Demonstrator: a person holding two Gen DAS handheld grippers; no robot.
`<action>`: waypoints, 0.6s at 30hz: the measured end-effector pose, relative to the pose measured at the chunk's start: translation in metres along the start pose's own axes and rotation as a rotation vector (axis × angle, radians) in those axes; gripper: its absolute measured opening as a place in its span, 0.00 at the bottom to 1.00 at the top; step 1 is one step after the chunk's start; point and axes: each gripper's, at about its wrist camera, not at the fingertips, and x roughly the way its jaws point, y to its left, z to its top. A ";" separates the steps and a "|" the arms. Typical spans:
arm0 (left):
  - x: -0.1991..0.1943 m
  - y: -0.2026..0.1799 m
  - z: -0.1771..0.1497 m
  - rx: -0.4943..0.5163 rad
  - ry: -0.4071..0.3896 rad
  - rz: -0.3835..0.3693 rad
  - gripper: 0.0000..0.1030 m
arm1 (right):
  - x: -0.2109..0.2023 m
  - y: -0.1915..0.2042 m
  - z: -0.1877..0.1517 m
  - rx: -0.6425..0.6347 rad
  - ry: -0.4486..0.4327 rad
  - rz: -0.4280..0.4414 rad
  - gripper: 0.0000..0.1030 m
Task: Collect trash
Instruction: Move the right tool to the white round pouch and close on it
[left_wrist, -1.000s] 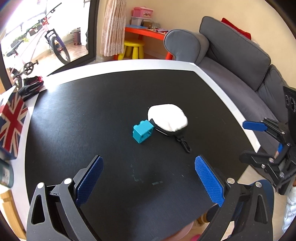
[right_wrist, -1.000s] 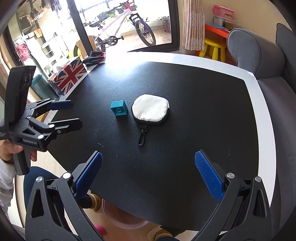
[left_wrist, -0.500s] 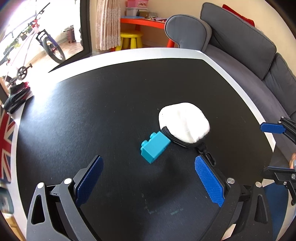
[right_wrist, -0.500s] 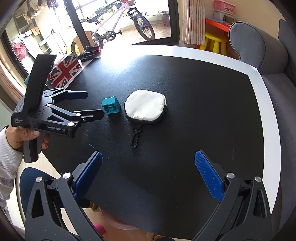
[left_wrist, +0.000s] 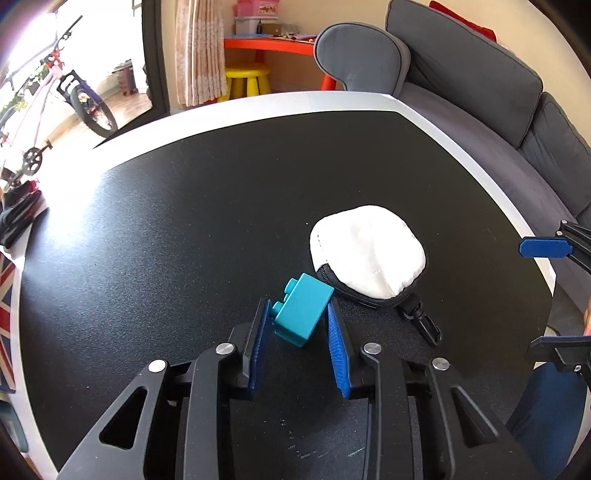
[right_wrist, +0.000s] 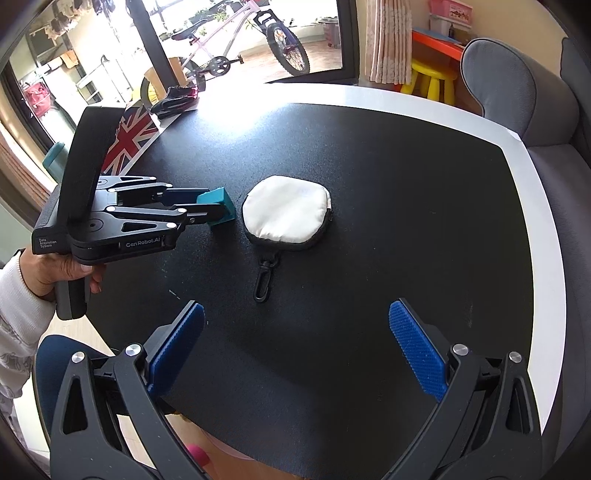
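Note:
A teal toy brick lies on the black table, touching a white zip pouch with a black clip. My left gripper has closed around the brick, its blue pads against both sides. The right wrist view shows the same: the left gripper grips the brick beside the pouch. My right gripper is open and empty over the table's near edge, well short of the pouch.
The black table has a white rim. A Union Jack box and black gloves sit at its left side. A grey sofa runs along the right. A pink bin shows below the near edge.
My left gripper moved forward to the brick and closed on it; it was wide open before. The right gripper stayed open and nearly still.

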 end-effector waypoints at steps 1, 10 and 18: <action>0.000 0.000 0.000 -0.002 0.000 0.001 0.25 | 0.000 0.000 0.000 0.000 0.001 0.001 0.96; -0.010 0.007 -0.001 -0.020 -0.006 0.028 0.23 | 0.006 0.001 0.008 -0.007 0.002 0.001 0.96; -0.021 0.016 -0.002 -0.044 -0.011 0.044 0.23 | 0.027 0.006 0.028 -0.025 0.023 0.009 0.96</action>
